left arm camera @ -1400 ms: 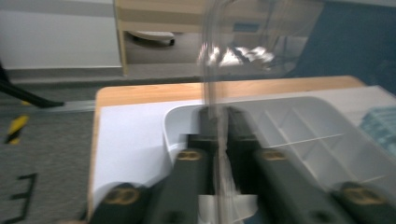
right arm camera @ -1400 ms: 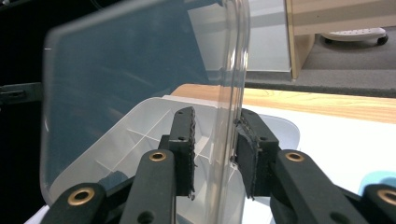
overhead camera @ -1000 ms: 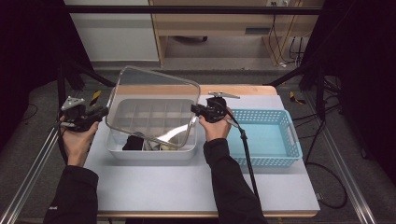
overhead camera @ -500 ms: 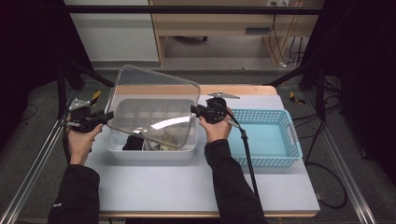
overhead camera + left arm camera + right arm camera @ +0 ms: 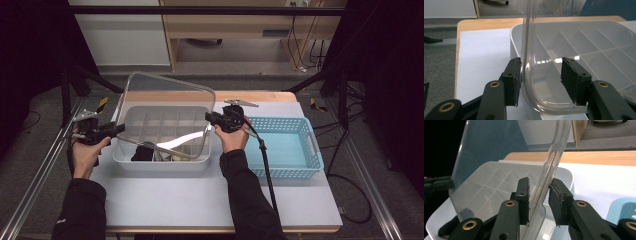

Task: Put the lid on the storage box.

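1. At the left edge of the table, the left gripper (image 5: 114, 131) sits in the person's left hand (image 5: 86, 152), pointing at the left end of the clear lid (image 5: 167, 112).
2. In the left gripper view its jaws straddle the lid's lower rounded corner (image 5: 529, 75): one pad (image 5: 514, 77) lies against the rim, the other pad (image 5: 571, 80) stands clear of the plastic. The jaws have just been opening, so this gripper (image 5: 541, 80) has the lid between them without clamping it.
3. The lid stands tilted on edge above the white divided bin (image 5: 162, 162), its upper edge leaning toward the far side of the table and its lower edge down near the bin's front compartments.
4. The bin rests on the white mat (image 5: 200, 195); dark items (image 5: 144, 152) lie in its front compartments, too small to tell apart.
5. The right gripper (image 5: 210, 118), in the right hand (image 5: 231, 140), meets the lid's right edge. In the right gripper view its jaws (image 5: 539, 195) are closed on the lid's rim (image 5: 541, 185), both pads against the plastic, so it carries the lid.
6. To the right, just beside the bin, stands a light blue basket (image 5: 310, 150).
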The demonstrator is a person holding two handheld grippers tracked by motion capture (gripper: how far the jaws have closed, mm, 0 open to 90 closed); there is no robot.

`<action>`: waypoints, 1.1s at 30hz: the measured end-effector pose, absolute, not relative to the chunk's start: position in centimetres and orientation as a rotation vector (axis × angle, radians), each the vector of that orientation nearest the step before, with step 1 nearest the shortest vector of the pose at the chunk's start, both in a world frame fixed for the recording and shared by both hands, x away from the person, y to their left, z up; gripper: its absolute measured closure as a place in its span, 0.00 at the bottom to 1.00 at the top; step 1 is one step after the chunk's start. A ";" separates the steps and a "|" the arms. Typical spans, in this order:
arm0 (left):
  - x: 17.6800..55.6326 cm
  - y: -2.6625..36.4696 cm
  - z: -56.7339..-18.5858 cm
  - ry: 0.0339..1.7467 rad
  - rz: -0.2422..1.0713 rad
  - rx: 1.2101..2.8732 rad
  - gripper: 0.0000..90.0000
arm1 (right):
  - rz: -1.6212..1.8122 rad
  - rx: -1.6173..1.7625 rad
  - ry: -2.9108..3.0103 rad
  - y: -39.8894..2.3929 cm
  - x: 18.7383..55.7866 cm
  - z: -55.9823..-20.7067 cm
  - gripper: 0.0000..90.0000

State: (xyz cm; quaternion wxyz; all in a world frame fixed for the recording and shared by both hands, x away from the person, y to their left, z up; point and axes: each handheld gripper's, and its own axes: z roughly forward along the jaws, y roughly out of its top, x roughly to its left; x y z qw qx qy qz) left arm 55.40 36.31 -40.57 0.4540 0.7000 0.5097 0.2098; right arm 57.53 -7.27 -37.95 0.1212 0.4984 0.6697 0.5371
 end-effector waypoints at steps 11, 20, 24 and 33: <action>52.8 36.8 -40.8 1.235 0.511 1.693 0.64 | 1.701 1.401 1.907 -7.6 56.7 -36.3 0.85; 51.1 36.3 -41.3 1.236 0.509 1.701 0.65 | 1.745 1.372 1.888 -7.8 55.8 -35.4 0.87; 50.5 36.5 -41.3 1.238 0.504 1.696 0.67 | 1.770 1.356 1.888 -7.7 55.4 -34.6 0.88; 49.2 36.4 -40.5 1.221 0.522 1.679 0.69 | 1.790 1.344 1.907 -7.5 54.7 -34.0 0.88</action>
